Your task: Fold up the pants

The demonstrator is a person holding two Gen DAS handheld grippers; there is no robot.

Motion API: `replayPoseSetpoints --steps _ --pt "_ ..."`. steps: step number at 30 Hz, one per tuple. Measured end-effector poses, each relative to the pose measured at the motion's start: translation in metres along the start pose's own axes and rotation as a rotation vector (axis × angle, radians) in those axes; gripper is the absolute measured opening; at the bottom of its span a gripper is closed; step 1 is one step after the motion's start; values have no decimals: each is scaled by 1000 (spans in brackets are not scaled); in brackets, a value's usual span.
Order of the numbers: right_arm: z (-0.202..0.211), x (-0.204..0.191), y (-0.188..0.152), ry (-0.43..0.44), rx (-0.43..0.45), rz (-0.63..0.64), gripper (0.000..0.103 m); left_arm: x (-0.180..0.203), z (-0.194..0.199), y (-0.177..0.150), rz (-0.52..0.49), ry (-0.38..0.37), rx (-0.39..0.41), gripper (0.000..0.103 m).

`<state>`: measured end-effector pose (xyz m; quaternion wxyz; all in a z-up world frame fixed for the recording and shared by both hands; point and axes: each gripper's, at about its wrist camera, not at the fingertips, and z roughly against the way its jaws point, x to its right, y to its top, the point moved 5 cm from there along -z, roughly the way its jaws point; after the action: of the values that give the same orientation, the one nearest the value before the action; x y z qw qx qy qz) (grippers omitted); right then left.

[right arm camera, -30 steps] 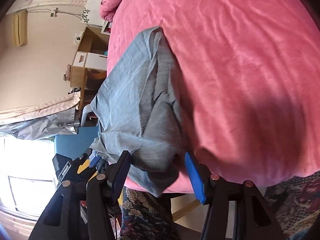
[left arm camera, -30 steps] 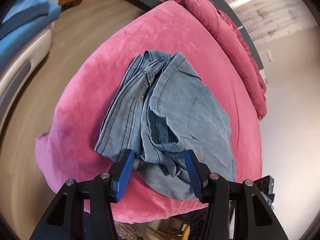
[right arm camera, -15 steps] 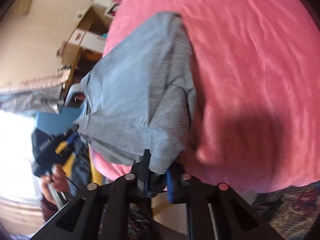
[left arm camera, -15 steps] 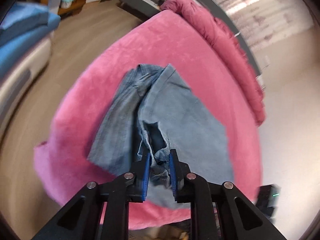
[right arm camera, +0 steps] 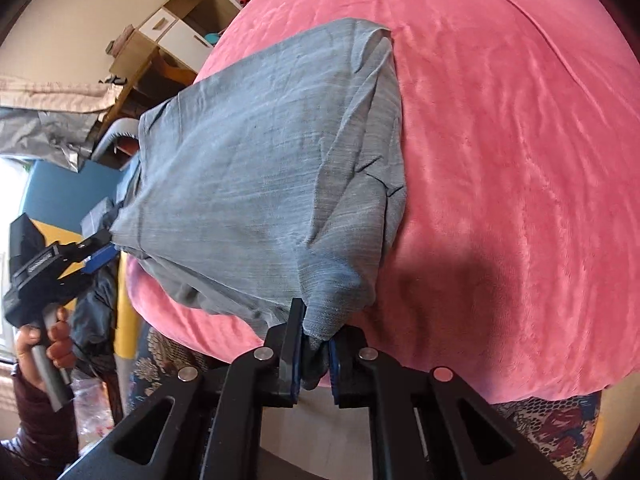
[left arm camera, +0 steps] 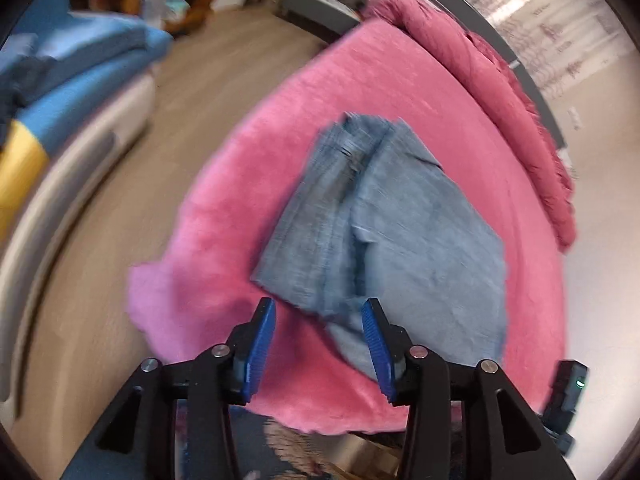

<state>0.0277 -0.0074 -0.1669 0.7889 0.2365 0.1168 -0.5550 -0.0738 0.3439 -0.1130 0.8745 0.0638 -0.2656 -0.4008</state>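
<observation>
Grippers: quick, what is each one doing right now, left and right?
Left gripper: open, jaws just reopened; the pants edge lies between them, unpinched.
Right gripper: shut on a pants corner, lifting it off the pink bed.

Black handheld grippers with blue pads

Each gripper, the left gripper (left arm camera: 319,344) and the right gripper (right arm camera: 314,354), had black angular arms with triangular cut-outs, round silver screw heads at the joints and ribbed blue pads on its jaws. The person's left hand (right arm camera: 44,342) emerged from a dark maroon sleeve (right arm camera: 38,424) around a grey handle.

Pants (right arm camera: 256,168) faded blue denim; bedspread (right arm camera: 520,160) pink; rug (right arm camera: 548,428) prob. floral.
</observation>
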Motion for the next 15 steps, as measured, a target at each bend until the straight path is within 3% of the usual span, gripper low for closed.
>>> replayPoseSetpoints --steps 2,4,6,7,15 --pt "-4 -6 -1 -30 -4 27 19 2 8 2 -79 78 39 46" --pt "-6 -8 -4 -60 -20 49 25 10 18 4 -153 104 79 49" --pt "-3 -9 -11 -41 -41 60 32 16 27 5 -212 137 123 62" --pt "2 -6 -15 -32 -41 72 35 21 32 7 -244 153 149 64" --pt "51 13 5 -42 82 10 43 56 37 21 -416 139 191 77"
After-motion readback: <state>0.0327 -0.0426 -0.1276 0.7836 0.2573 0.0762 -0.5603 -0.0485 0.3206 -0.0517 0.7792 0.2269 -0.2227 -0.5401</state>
